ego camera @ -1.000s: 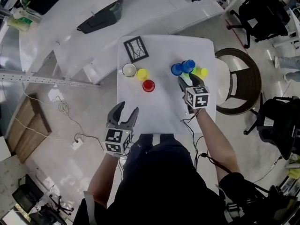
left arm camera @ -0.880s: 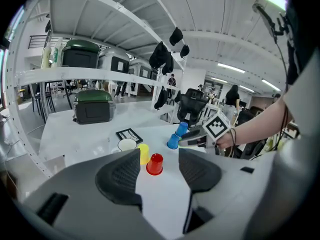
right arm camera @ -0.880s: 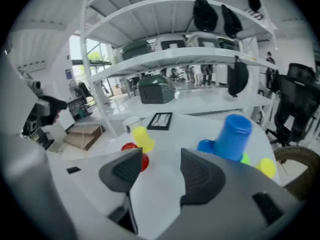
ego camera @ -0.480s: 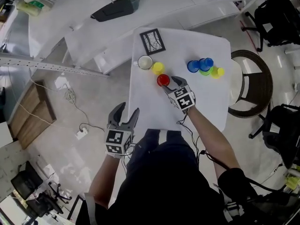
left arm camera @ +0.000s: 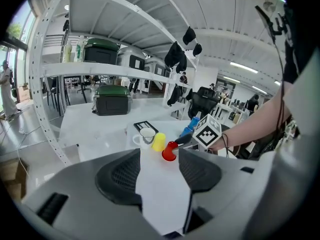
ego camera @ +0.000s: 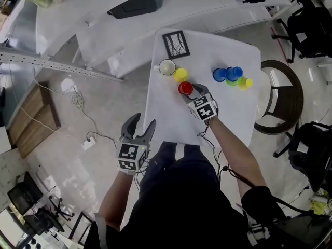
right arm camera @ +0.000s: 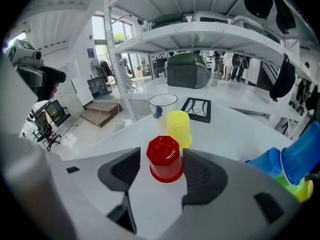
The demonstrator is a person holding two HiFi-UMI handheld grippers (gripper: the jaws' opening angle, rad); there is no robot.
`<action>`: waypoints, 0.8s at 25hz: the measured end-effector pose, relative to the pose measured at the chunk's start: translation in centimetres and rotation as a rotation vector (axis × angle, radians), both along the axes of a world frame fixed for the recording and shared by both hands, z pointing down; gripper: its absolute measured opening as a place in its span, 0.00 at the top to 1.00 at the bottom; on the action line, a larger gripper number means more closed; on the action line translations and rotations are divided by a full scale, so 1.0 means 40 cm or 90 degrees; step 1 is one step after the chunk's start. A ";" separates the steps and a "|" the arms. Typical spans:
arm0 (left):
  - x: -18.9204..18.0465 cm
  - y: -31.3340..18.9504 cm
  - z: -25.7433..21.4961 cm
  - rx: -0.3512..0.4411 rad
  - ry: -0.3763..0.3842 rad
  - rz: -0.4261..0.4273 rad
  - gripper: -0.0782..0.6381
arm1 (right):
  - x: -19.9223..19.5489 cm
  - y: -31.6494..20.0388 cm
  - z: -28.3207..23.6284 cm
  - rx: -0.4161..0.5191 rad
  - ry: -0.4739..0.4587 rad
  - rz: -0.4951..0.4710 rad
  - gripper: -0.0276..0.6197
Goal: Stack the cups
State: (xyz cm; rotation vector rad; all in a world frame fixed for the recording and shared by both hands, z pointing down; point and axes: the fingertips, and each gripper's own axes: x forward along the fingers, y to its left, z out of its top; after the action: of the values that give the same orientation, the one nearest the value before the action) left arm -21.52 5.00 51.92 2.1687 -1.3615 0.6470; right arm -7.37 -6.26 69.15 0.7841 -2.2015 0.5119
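You're on the pickup of the upturned red plastic cup (right arm camera: 164, 159), just beside the yellow plastic cup (right arm camera: 179, 128). Your right gripper (ego camera: 195, 91) has just been opening its jaws; they straddle the cup wide, not yet gripping. Close squarely next.

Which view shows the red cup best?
The right gripper view: the red cup stands upside down, close and central. The head view shows only its small top; the left gripper view shows it small and distant.
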 end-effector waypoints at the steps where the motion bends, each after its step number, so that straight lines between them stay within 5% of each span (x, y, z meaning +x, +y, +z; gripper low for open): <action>1: 0.000 0.000 0.001 -0.001 0.000 0.001 0.56 | 0.000 0.000 0.002 -0.001 0.004 -0.001 0.55; 5: 0.003 -0.002 0.003 -0.002 -0.002 0.002 0.56 | 0.007 0.002 0.012 -0.011 0.019 -0.003 0.63; 20: 0.132 -0.045 -0.023 0.015 0.003 0.060 0.56 | 0.124 0.091 -0.073 -0.008 -0.011 0.035 0.64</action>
State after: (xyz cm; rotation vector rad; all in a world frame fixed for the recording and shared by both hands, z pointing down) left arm -16.26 3.19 51.00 2.2630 -1.2760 0.6639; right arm -2.43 -2.60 66.23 0.8388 -2.1958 0.5603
